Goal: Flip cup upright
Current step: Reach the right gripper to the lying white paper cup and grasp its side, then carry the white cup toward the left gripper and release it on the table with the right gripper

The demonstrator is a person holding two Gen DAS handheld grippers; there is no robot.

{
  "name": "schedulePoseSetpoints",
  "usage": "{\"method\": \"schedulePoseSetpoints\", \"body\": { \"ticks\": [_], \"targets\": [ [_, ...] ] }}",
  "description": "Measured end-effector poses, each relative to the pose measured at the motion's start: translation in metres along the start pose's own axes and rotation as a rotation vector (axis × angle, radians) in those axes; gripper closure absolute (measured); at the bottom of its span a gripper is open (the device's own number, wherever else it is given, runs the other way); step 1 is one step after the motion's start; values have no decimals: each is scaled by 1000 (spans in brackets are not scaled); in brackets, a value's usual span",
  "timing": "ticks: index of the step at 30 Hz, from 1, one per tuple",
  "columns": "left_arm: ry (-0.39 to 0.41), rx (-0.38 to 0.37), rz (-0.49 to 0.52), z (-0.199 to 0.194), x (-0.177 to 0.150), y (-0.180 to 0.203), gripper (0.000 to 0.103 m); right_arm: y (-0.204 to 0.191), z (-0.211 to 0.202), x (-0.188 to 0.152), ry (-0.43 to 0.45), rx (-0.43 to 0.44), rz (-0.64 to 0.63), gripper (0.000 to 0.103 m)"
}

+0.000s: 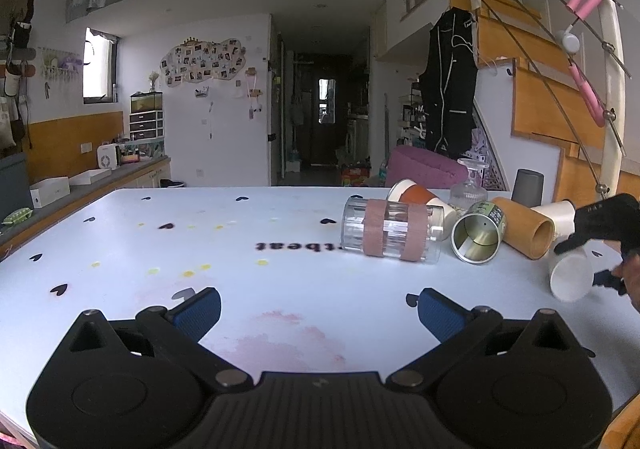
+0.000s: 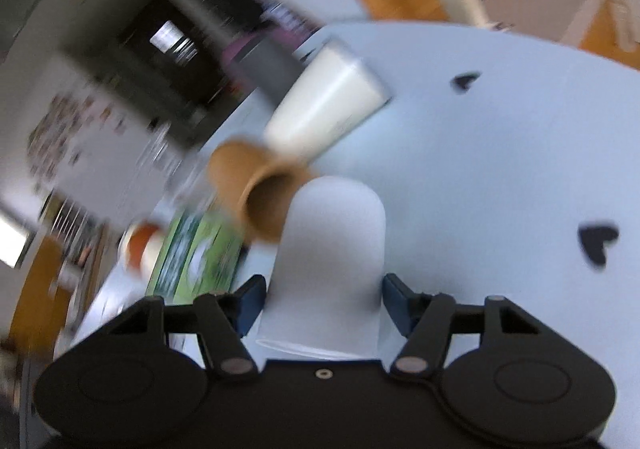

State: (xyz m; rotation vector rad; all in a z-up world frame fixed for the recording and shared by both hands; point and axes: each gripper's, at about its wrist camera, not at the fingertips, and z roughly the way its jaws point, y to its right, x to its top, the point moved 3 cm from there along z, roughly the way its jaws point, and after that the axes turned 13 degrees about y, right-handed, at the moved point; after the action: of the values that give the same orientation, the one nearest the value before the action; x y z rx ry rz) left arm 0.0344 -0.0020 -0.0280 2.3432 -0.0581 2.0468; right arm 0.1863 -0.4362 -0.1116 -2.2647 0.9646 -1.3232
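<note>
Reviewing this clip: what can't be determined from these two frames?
- Right wrist view: motion blur smears everything behind the white cup; labels unreadable.
- Whether the right gripper pads touch that cup: unclear.
- Left wrist view: the right gripper is cut off by the edge.
- Table print partly hidden by the glass jar.

White table (image 1: 168, 249) w/ black heart decals carried a clear ribbed jar (image 1: 390, 235), open tin (image 1: 478, 237), tan tube (image 1: 524, 227) on their sides; grey cup (image 1: 528, 187) inverted.

Left wrist view: low over tabletop (image 1: 280, 289), level, facing room.
Right wrist view: rolled, blurred, close on white cup (image 2: 332, 249).
Shared: white cup (image 1: 570, 275), tabletop (image 2: 500, 149).
</note>
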Motion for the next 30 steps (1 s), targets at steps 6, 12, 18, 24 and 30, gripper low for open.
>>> {"method": "schedulePoseSetpoints", "body": {
  "ticks": [6, 12, 18, 24, 30],
  "targets": [
    [-2, 6, -7, 1, 1, -2, 0, -36, -30, -43, -116, 174, -174, 38],
    [-13, 21, -30, 5, 0, -10, 0, -80, -51, -90, -211, 324, -343, 38],
    [-25, 31, -52, 9, -1, -19, 0, -114, -64, -138, -312, 462, -509, 39],
    [-26, 17, -71, 19, 2, -27, 0, -134, -83, -163, -314, 570, -707, 39],
    [-112, -88, -77, 47, -1, -19, 0, -138, -99, -178, -282, 614, -851, 38]
  ]
}}
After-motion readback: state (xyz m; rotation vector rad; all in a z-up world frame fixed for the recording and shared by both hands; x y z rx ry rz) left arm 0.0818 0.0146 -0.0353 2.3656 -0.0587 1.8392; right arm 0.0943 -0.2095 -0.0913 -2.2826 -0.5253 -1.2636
